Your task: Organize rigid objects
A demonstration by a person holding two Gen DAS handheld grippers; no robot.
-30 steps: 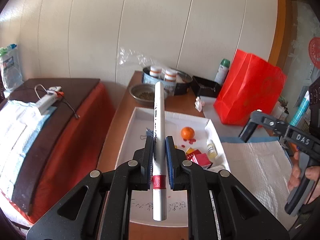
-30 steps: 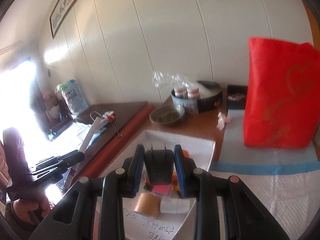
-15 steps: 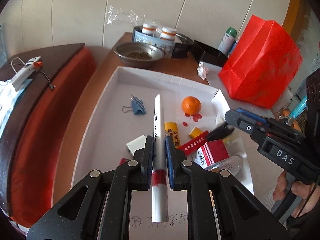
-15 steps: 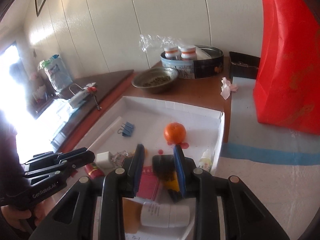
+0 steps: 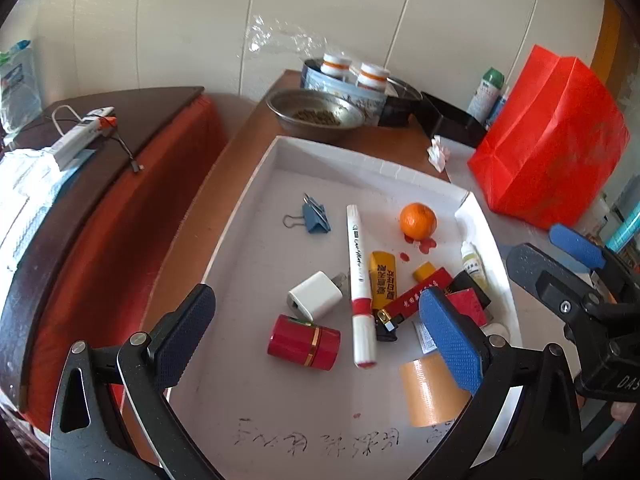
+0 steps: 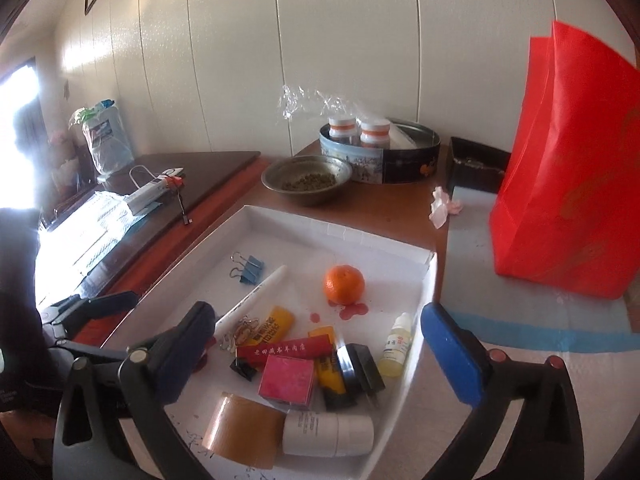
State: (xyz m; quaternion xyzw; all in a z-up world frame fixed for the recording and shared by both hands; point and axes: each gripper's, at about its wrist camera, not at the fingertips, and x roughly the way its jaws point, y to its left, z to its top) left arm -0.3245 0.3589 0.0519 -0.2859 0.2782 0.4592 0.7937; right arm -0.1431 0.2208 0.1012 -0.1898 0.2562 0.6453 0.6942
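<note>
A white tray holds the loose items. My left gripper hangs over its near half with its jaws opening wide and nothing pressed between them. The white marker with a red band lies flat in the tray below, beside a white charger and a red cylinder. My right gripper is over the tray's right side, jaws opening too, pads touching nothing. The black charger lies on the pile under it, next to a pink box.
An orange, a blue binder clip, a tape roll and a dropper bottle also lie in the tray. Behind it stand a metal bowl and a round tin. A red bag stands at the right.
Both grippers sank toward the tray and went from shut to wide apart. The left one let go of the marker and the right one of the black charger; both now lie in the tray.
</note>
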